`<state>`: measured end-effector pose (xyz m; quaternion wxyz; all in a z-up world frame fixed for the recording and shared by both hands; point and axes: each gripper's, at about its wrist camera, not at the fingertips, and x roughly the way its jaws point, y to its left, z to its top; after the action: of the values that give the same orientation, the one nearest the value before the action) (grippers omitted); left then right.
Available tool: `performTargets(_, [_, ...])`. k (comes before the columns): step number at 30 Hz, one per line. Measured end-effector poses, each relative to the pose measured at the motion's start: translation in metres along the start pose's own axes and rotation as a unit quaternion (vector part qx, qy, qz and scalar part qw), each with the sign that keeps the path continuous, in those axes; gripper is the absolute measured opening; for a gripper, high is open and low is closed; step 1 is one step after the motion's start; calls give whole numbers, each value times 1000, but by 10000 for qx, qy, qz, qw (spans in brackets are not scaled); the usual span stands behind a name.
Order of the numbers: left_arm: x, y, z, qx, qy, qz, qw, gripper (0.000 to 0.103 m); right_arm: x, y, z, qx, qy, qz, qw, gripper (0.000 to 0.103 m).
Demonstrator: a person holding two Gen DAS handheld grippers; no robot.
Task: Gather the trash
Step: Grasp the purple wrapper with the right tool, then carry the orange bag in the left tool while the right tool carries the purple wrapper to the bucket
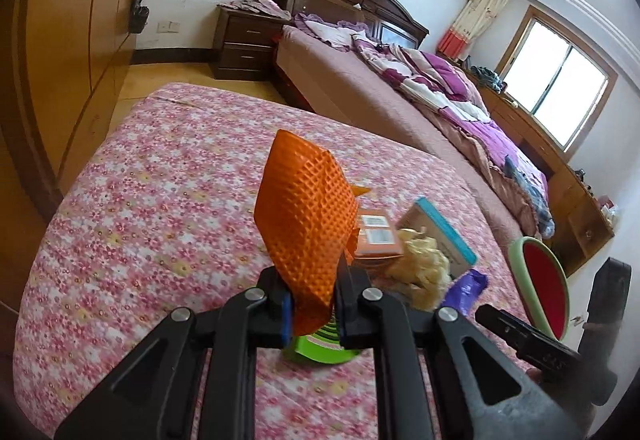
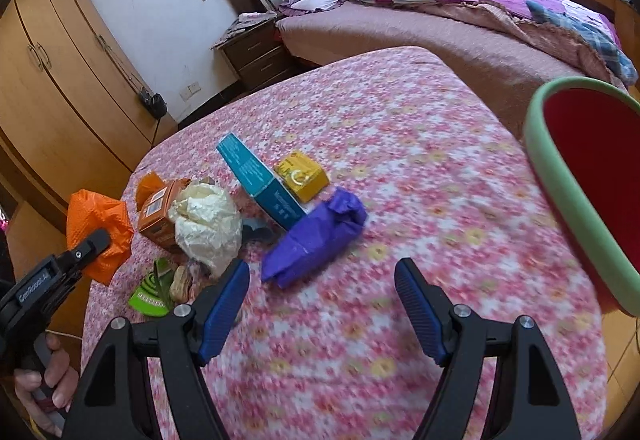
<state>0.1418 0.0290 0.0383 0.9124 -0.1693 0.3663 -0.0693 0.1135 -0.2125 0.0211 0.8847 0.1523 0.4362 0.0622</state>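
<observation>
Orange mesh wrapper (image 1: pixel 306 216) is pinched upright in the left gripper (image 1: pixel 310 310), lifted clear of the floral-covered table (image 2: pixel 400 144) (presumably bound for the red bin (image 2: pixel 592 176) at its right edge), while the right gripper (image 2: pixel 322 304) gapes empty above the purple wrapper (image 2: pixel 316 236).

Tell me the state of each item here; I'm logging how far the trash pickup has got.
Left hand-held gripper: shut on the orange mesh wrapper, lifted off the table.
Right hand-held gripper: open, empty.
Purple wrapper: crumpled, lying on the table.
White paper ball: crumpled, on the table.
Teal box: tilted, leaning.
Bin: open.
</observation>
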Motion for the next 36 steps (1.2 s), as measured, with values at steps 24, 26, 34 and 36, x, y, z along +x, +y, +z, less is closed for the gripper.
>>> performTargets(24, [-2,-5,-12,-127,46,-347,9993,15,-10,-5,-13,52,-322,-4,9995,18])
performTargets(26, [-8,-7,-12,-109,15,-397,9992,15,-23,-5,-17,69,-407,44,9991,18])
performTargets(34, [-34,-29,-15,67,-83,-656,9978,15,-72,-13,-28,142,-799,135,9966,17])
performTargets(36, [-39,-35,-17,91,-63,-757,9971,15,-82,-16,-30,153,-878,115,9960,18])
